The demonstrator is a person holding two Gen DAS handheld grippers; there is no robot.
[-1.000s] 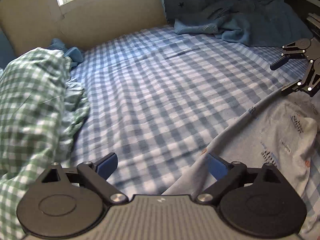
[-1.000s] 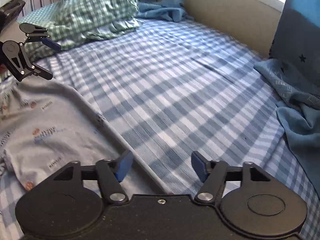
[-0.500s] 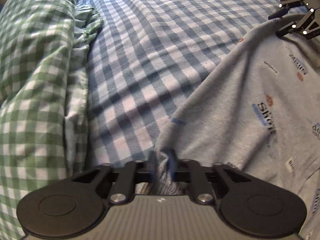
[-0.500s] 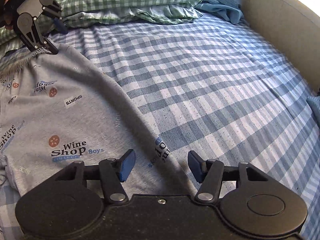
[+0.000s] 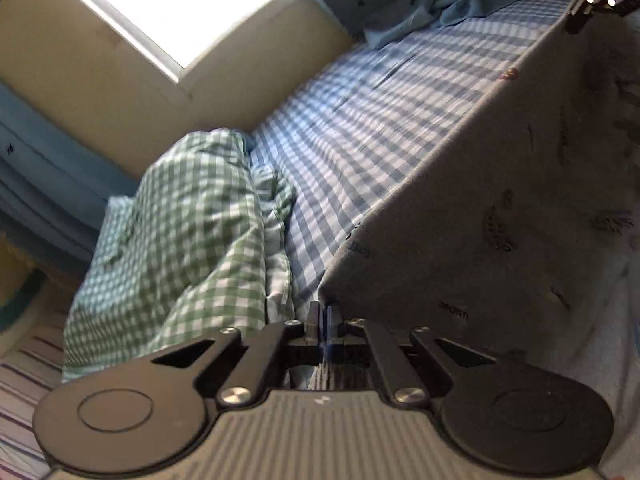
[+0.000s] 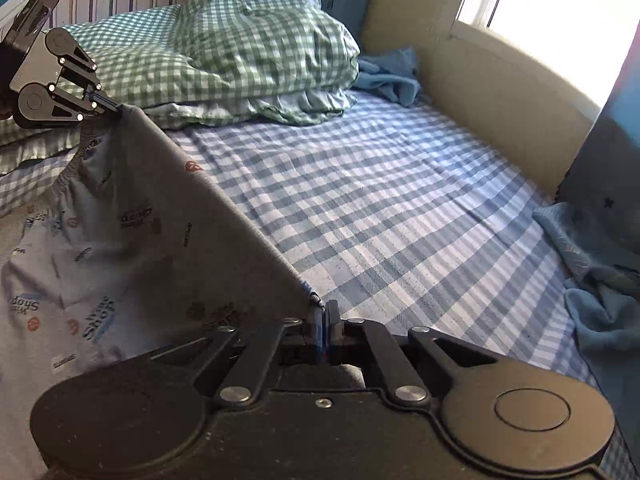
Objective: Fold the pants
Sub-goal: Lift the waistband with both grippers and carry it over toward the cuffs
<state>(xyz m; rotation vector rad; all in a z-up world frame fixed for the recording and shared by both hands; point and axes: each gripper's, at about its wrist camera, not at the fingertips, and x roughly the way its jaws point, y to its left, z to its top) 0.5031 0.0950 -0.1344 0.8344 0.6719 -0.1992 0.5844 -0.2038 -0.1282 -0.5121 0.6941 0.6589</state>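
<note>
L gripper (image 5: 323, 314): jaws pinched on pants (image 5: 500, 200) waistband corner.
R gripper (image 6: 323, 314): pinched on far hem corner.
Pants: edge taut btwn both, lifted off bed (image 6: 400, 208); rest drapes.
Risk: thin corner grip, cloth may slip w/ more tension; uneven carry = crooked fold.

Pants (image 6: 132, 240) stretched btwn left gripper (image 6: 116, 109) and right gripper (image 6: 323, 316), above the bed (image 6: 400, 208). Pillow (image 6: 240, 52) behind left gripper; blanket (image 6: 600, 280) at bed's right end.

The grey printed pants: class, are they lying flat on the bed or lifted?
Lifted along one edge. The pants are stretched taut between the left claw and the right claw, both shut on them; the rest drapes down to the checked sheet.
</note>
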